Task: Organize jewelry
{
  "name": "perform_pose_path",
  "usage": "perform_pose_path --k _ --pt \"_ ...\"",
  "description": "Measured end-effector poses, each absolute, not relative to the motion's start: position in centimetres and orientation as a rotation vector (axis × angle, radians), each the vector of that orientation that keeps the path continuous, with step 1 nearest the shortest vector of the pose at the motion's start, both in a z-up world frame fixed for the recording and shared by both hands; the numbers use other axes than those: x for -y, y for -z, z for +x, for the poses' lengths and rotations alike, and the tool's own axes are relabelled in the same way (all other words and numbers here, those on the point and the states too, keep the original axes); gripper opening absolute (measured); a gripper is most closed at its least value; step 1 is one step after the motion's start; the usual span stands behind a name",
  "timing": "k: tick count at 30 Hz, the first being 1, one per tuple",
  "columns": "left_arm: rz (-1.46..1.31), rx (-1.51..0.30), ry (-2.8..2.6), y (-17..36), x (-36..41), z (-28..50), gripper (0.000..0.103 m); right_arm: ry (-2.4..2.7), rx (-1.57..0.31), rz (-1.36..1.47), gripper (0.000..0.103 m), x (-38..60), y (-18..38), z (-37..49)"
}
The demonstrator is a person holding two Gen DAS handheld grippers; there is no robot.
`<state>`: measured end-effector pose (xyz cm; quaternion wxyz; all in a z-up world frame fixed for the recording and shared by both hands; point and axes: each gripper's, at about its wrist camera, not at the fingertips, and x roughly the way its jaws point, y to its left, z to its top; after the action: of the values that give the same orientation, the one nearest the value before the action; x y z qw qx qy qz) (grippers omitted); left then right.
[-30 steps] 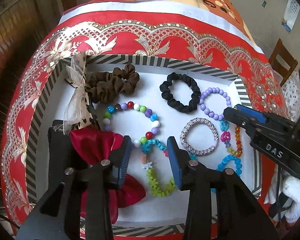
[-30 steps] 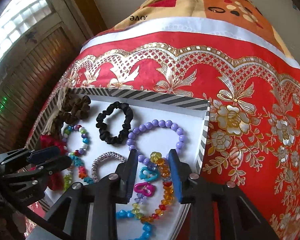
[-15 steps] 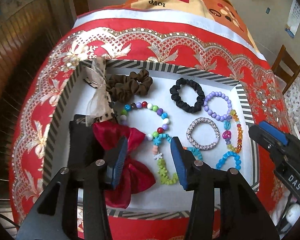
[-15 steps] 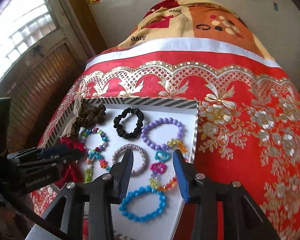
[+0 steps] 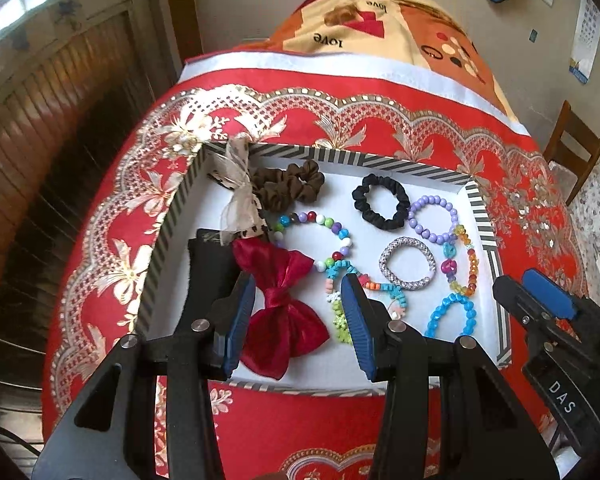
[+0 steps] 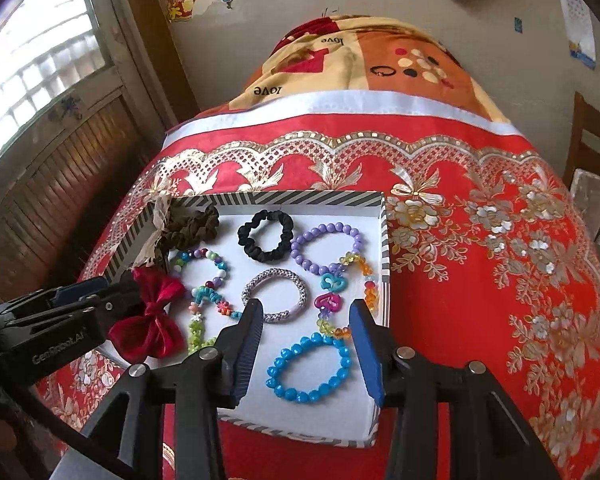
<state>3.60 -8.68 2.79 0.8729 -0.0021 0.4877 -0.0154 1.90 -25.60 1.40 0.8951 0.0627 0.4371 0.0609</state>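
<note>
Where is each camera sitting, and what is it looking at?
Left wrist: rides on the left gripper, looking down over its two open fingers at the red bow in the striped tray; the right gripper shows at right.
Right wrist: rides on the right gripper, open above the blue bead bracelet; the left gripper shows at left.
Both see the tray, the black scrunchie and the red cloth.

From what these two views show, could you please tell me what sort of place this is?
Most likely a bedroom in a home. The striped tray of bracelets sits on a red floral bedspread, with a folded blanket beyond it, and a wooden-shuttered window and a wooden chair stand alongside.
</note>
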Motion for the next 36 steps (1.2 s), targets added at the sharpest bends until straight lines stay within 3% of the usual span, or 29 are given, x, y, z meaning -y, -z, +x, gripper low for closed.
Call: perform_pose_path --k 7,11,36 --pt "0.002 -0.986 0.009 -3.9 8.1 2.0 0.044 -0.115 -0.890 0.117 0.045 24.6 -2.4 0.9" --pt "0.004 -0.967 -0.012 -4.4 7.7 1.2 0.044 -0.117 -0.877 0.119 0.057 24.1 -3.0 0.3" --pt "-0.002 -0.924 -0.027 -6.0 6.7 -1.6 0.044 -0.122 -0.849 0.093 0.061 22.5 -5.0 -2.2"
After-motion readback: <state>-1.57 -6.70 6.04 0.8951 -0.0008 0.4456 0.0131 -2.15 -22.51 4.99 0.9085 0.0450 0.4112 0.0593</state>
